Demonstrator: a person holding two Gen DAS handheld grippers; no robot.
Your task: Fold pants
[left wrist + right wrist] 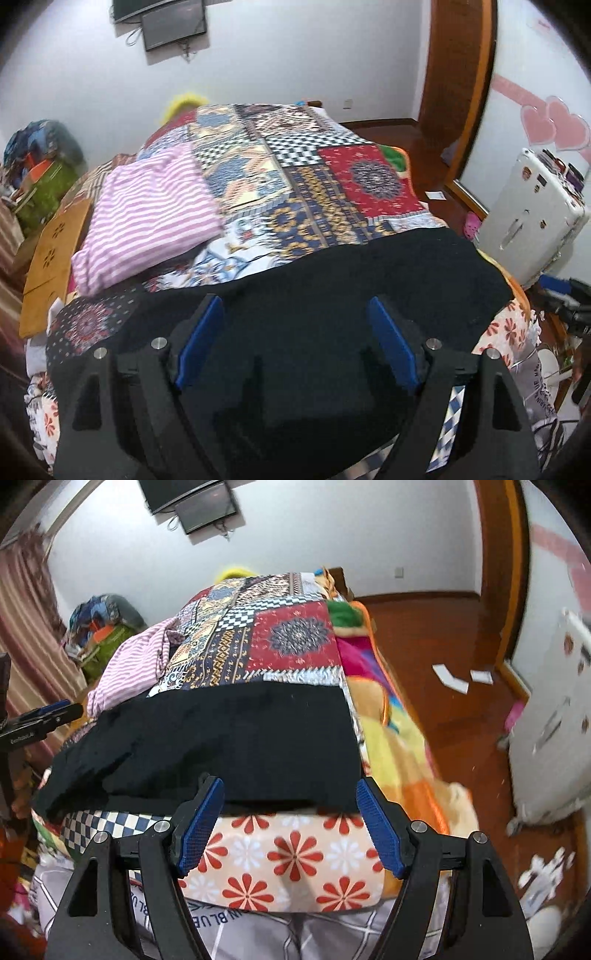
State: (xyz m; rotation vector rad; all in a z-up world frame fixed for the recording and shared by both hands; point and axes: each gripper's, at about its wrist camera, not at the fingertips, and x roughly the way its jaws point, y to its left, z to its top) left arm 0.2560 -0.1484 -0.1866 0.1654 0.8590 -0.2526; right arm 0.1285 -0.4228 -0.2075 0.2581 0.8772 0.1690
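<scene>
— Left wrist view first: what fills it?

— A bed (pixel 369 177) under a patchwork cover (pixel 314 195). Black pants (pixel 351 280) lie flat across its near end, reaching from the left side to the right edge.

— And from the right wrist?

— Same bed (pixel 399 746), seen from lower at the foot. The pants (pixel 221 746) form a wide dark band across the cover (pixel 288 642), their near edge just above a sheet with red flowers (pixel 291 853).

— Anything else on the bed?

— A pink striped garment (pixel 155 214) sits left of the pants, well back from them. A white suitcase (pixel 532 221) stands on the floor to the right.

— The tools?

— The left gripper (pixel 295 314) hovers over the pants, jaws spread wide, nothing between the blue pads (pixel 201 343). The right gripper (pixel 290 794) is just as wide apart, its tips at the pants' near edge, clamping nothing. I cannot tell whether either touches the cloth.
</scene>
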